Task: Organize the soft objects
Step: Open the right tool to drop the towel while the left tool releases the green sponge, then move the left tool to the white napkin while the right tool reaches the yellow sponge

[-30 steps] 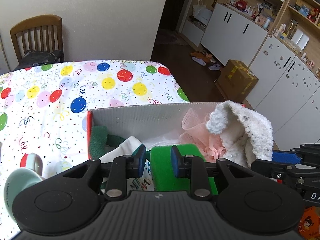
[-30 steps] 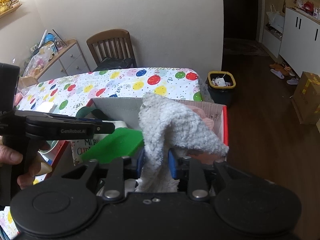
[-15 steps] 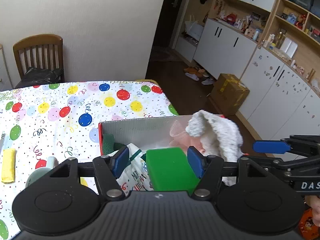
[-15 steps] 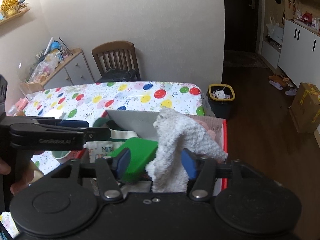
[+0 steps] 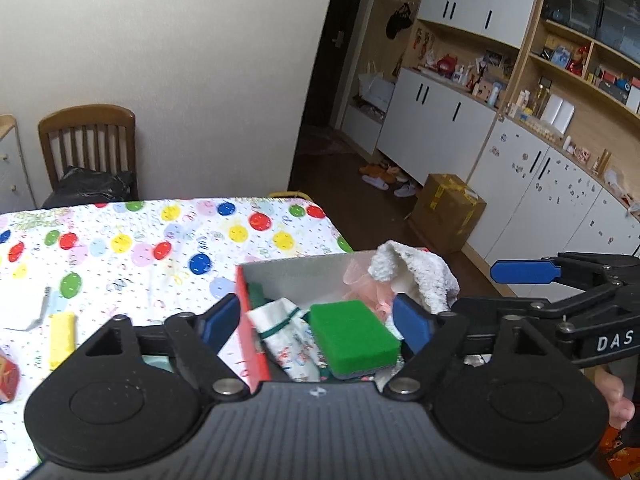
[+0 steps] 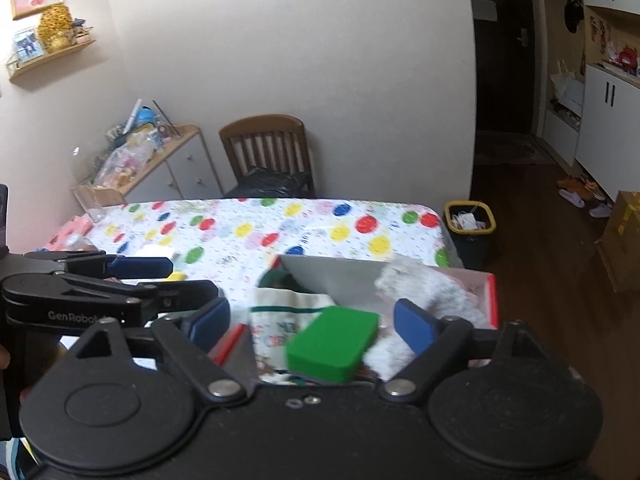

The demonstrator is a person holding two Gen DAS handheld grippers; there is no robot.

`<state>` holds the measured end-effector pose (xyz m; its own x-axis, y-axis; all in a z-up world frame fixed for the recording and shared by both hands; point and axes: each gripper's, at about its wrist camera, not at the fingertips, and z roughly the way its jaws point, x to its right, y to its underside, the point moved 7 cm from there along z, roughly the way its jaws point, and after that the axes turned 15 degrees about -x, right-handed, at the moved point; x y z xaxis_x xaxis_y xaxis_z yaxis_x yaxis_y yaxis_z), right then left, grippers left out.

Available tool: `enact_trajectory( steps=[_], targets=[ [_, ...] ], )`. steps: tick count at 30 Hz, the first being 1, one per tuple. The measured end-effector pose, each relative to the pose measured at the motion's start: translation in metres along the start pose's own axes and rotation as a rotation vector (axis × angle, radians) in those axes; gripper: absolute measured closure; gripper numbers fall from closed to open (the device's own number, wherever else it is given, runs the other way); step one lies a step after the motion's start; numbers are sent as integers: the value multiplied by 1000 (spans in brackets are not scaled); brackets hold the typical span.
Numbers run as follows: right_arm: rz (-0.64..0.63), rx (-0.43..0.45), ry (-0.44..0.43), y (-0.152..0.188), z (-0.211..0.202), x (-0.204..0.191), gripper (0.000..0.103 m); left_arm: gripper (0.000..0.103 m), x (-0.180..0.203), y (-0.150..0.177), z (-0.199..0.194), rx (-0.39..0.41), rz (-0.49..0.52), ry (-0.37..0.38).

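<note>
A red box (image 5: 244, 320) with a grey inner wall sits at the table's near right corner; it also shows in the right wrist view (image 6: 491, 300). In it lie a green sponge (image 5: 354, 336) (image 6: 334, 342), a white fluffy cloth (image 5: 420, 276) (image 6: 428, 288), a pink fabric (image 5: 362, 286) and a white printed cloth with green trim (image 5: 284, 330) (image 6: 284, 316). My left gripper (image 5: 318, 322) is open and empty above the box. My right gripper (image 6: 312, 326) is open and empty above it, beside the left one.
The table carries a balloon-print cloth (image 5: 160, 240). A yellow item (image 5: 62, 338) and a small tool (image 5: 40, 312) lie at the left. A wooden chair (image 5: 90, 148) stands behind the table. A bin (image 6: 470, 224) and a cardboard box (image 5: 446, 210) stand on the floor.
Both grippers opened, the left letting go of the green sponge and the right of the white fluffy cloth, both now lying in the box. Both grippers rose and pulled back.
</note>
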<state>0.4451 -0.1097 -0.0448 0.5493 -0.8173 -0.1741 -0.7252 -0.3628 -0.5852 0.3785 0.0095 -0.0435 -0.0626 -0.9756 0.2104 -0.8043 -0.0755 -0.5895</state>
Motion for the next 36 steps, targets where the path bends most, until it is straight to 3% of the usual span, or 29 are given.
enact_trajectory(
  steps=[8,12,25,36],
  targets=[
    [-15,17,-27,-5,3,-52,2,17,-48,5,-34,35,-8,2],
    [-25,17,-27,-11,10,-83,1,5,-77,8,-47,43,-6,11],
    [-30,-5,-32,-35,59,-180,1,1,-184,13,-85,57,-1,15],
    [-47,-40,-50,-54,107,-242,1,0,-270,-4,-108,107,9,-30]
  ],
)
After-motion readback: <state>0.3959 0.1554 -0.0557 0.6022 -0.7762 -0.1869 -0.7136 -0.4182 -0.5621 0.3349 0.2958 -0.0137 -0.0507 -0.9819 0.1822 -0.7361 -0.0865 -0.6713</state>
